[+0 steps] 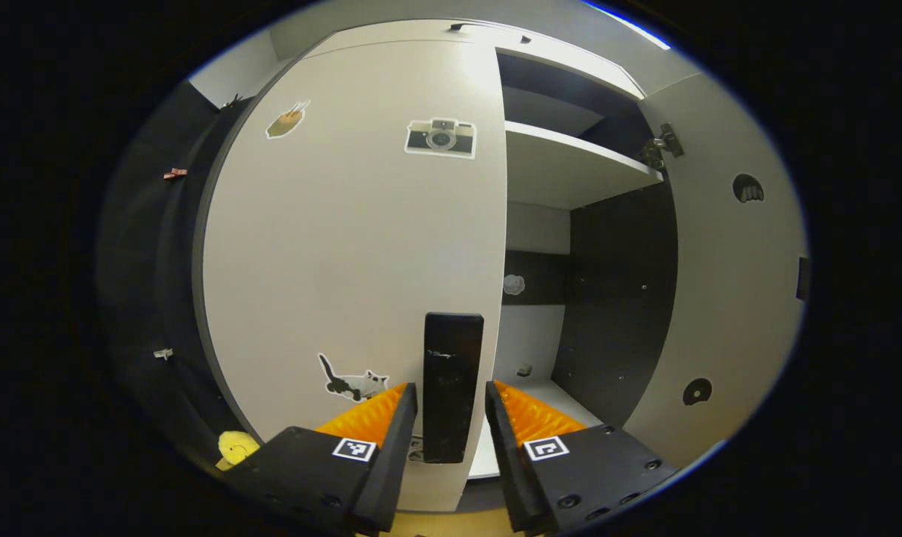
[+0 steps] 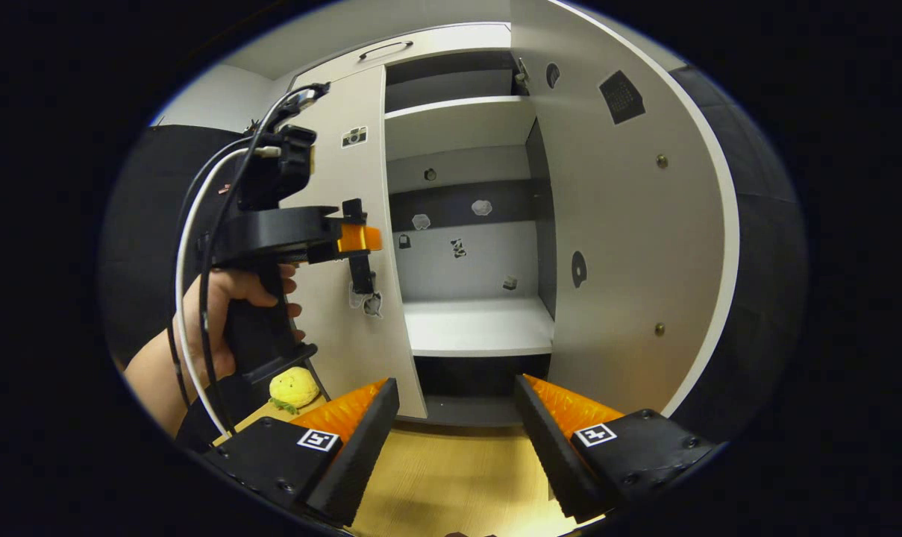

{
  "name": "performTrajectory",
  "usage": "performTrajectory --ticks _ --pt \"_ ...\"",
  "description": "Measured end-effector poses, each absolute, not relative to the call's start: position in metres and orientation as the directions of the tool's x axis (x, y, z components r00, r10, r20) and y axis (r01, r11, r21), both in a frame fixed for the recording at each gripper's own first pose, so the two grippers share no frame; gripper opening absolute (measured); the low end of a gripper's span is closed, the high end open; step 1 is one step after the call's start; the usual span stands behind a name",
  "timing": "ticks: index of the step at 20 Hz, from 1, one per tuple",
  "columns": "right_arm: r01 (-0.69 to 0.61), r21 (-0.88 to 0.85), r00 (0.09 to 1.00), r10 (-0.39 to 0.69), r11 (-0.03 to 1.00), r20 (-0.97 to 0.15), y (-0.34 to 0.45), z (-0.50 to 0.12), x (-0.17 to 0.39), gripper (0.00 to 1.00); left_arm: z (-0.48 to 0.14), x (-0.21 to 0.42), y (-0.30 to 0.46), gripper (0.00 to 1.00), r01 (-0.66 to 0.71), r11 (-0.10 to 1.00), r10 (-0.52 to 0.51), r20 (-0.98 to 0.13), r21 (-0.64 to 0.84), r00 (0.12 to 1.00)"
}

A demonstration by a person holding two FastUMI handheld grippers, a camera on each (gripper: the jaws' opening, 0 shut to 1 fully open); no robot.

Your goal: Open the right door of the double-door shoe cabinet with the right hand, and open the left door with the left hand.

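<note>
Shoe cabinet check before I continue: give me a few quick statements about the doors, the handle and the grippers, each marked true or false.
1. The white right door of the double-door shoe cabinet is swung open. True.
2. The white left door with the camera sticker is wide open too. False: it is closed or nearly so, and covers its half of the cabinet.
3. The left gripper has its fingers on either side of the black bar handle. True.
4. The right gripper is clamped on the right door. False: it is open and holds nothing.
5. A yellow plush toy sits on the white lower shelf. False: it lies outside, beside the left door.
</note>
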State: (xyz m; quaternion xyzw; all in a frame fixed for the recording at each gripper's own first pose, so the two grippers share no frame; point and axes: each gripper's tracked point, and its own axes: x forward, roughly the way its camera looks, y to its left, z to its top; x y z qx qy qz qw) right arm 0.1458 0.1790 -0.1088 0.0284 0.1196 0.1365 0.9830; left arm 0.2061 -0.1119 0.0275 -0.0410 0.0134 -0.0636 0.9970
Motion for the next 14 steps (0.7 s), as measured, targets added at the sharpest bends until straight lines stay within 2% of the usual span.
performTrajectory --ticks 4,9,14 --pt "-0.273 0.085 0.931 0.286 0.958 -0.226 0.18 -0.111 0.145 0.99 0.025 0.209 -0.107 0.37 0.094 0.993 -0.096 -0.028 -0.074 0.995" --pt "-0.274 0.107 0.926 0.292 0.956 -0.238 0.183 -0.116 0.147 0.99 0.023 0.209 -0.107 0.31 0.085 0.996 -0.086 -0.027 -0.022 0.996" --pt "-0.287 0.1 0.922 0.303 0.953 -0.242 0.191 -0.117 0.143 0.98 0.021 0.209 -0.107 0.15 0.094 0.995 -0.095 -0.026 -0.02 0.995"
